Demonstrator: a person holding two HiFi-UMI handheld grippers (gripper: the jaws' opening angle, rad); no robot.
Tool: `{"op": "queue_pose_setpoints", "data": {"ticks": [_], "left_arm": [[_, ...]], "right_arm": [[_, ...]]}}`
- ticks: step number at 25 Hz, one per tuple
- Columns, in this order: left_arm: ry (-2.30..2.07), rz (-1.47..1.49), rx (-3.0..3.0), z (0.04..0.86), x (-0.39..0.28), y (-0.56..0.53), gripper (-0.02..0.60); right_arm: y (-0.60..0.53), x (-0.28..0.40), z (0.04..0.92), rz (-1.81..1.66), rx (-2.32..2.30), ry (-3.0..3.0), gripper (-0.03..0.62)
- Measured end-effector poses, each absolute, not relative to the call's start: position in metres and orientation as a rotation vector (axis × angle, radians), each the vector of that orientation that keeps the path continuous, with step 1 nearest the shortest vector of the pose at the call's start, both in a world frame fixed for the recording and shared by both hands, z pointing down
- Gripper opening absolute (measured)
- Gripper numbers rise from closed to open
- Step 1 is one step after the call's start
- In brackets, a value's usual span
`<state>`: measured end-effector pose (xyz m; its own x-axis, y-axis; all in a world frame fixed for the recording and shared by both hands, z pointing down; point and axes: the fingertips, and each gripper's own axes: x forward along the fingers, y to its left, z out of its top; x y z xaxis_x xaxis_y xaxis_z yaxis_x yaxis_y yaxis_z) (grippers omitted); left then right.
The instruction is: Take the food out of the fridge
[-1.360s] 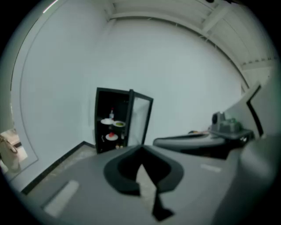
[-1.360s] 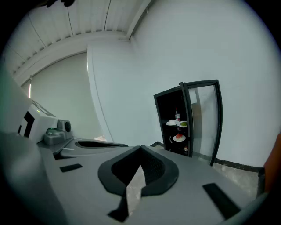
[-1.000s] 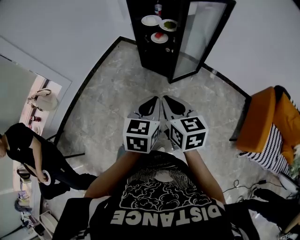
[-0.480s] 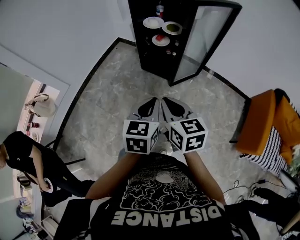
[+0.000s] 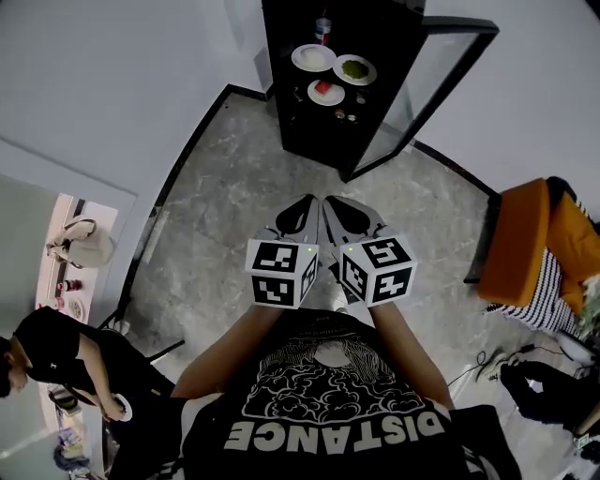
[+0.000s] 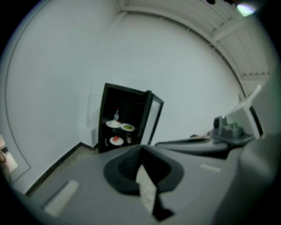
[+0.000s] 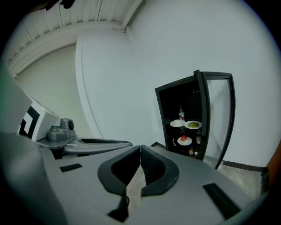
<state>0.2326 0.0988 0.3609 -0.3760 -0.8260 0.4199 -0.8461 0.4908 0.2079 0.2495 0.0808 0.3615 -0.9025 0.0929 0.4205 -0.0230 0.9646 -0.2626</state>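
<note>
The black fridge point(image 5: 330, 84) stands against the far wall with its glass door point(image 5: 422, 89) swung open to the right. On its shelves I see a white plate point(image 5: 312, 57), a plate of green food point(image 5: 354, 68), a plate of red food point(image 5: 325, 92) and a bottle point(image 5: 323, 26). My left gripper point(image 5: 305, 202) and right gripper point(image 5: 336, 201) are held side by side in front of my chest, well short of the fridge. Both are shut and empty. In the gripper views the fridge point(image 6: 125, 121) point(image 7: 193, 118) lies ahead, beyond the closed jaws.
An orange chair point(image 5: 520, 248) with a striped cloth stands at the right, with cables point(image 5: 483, 361) on the floor near it. A person in black point(image 5: 70, 370) is at the lower left. Grey marble floor point(image 5: 244, 187) lies between me and the fridge.
The fridge has come lower and larger in the head view as I moved toward it. Both grippers keep their shut pose side by side. The person at the left has slid lower in view.
</note>
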Motion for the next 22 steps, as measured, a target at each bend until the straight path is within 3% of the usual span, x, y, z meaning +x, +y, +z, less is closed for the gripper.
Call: {"op": "queue_pose_setpoints", "data": {"ticks": [10, 22], "left_arm": [[-2.215, 0.032, 1.456, 0.357, 0.159, 0.124, 0.0], [-2.184, 0.015, 1.483, 0.364, 0.117, 0.132, 0.0]], "right_arm": [[0.105, 0.178, 0.358, 0.368, 0.038, -2.656, 0.002], [0.107, 0.134, 0.365, 0.393, 0.082, -2.642, 0.002]]}}
